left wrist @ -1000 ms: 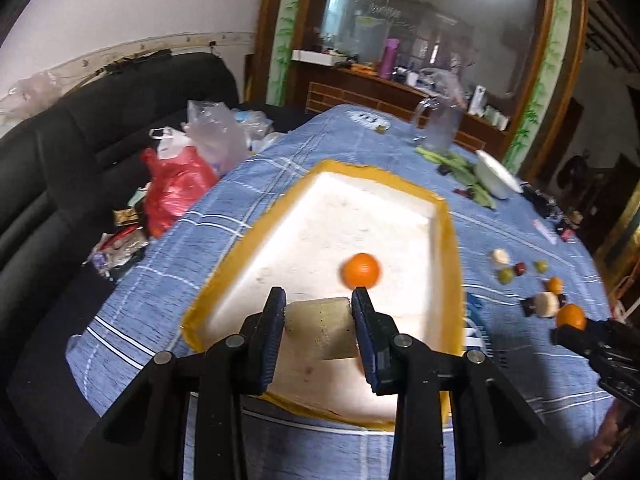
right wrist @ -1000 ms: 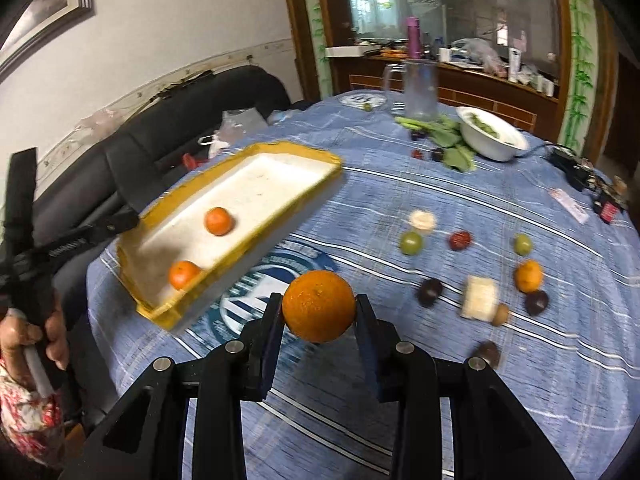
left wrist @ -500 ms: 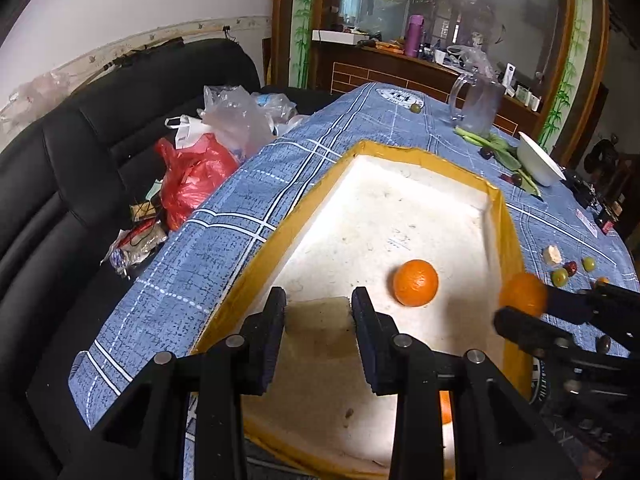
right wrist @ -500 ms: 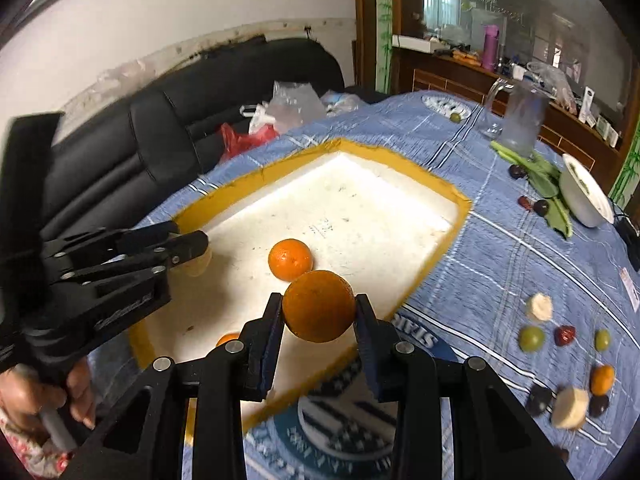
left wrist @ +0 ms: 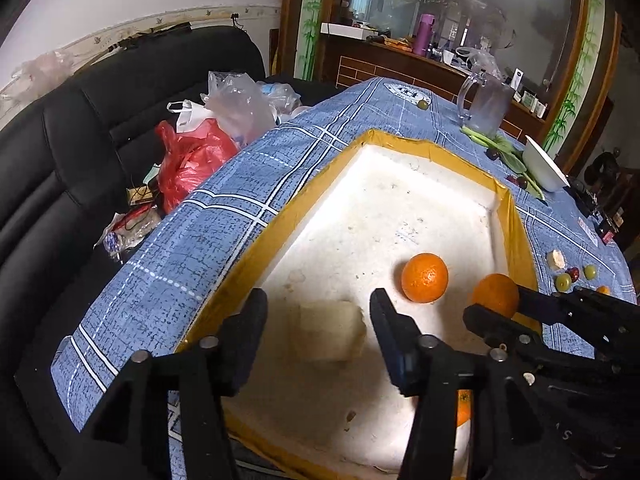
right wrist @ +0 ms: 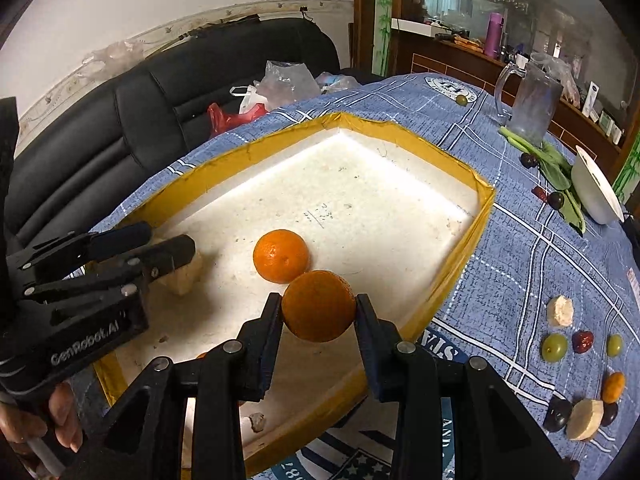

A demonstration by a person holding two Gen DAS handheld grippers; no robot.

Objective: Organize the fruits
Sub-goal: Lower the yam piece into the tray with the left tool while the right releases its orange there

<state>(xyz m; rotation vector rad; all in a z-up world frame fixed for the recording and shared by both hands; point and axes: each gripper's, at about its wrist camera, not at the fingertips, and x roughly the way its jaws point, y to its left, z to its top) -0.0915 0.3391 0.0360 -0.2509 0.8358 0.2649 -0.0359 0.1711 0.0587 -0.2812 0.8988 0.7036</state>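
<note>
- Right gripper [right wrist: 318, 306] clamped on orange [right wrist: 319, 306], over near edge of yellow-rimmed tray [right wrist: 472, 236].
- Left gripper [left wrist: 318, 310] spread wide, holding nothing; pale chunk [left wrist: 328, 336] on tray floor between fingers.
- Second orange [right wrist: 281, 256] lying in tray.

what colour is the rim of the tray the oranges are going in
Yellow tape rim around a white foam tray, clearest in the right wrist view.

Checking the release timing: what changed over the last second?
The left gripper opened and let go of the pale chunk, now lying in the tray. The right gripper carried its orange from over the table to over the tray, still clamped.
</note>
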